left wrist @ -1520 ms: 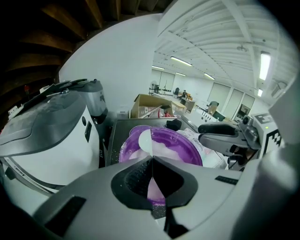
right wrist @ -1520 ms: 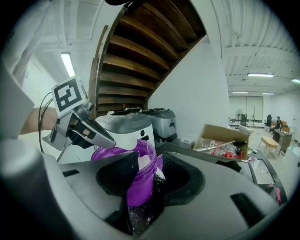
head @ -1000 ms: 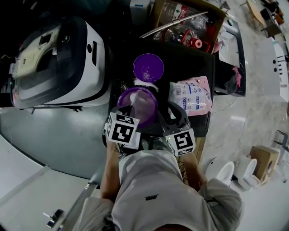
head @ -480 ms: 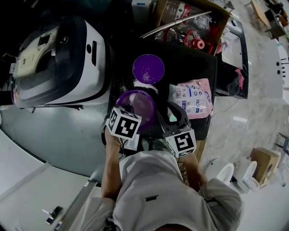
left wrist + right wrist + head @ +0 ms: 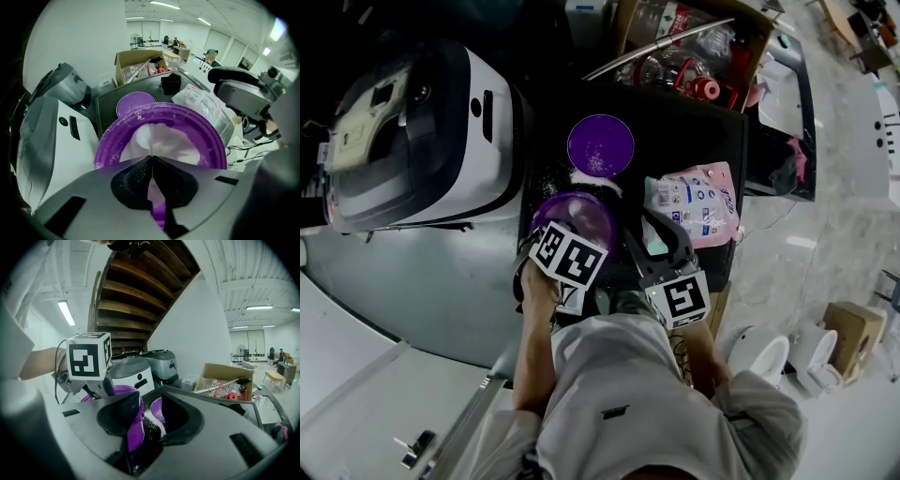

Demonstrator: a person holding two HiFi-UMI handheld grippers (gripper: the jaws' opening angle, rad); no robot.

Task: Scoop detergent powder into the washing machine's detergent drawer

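My left hand-held gripper (image 5: 151,157) clamps the purple tub (image 5: 208,140) by its near rim: stiff, light plastic, I judge, its loose powder (image 5: 164,140) easily spilled.

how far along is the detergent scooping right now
Done: the round purple lid is off, on the black table. In hand: the left gripper is shut on the purple tub of white powder; the right gripper sits open beside it. Left: scooping powder and carrying it to the white washing machine.
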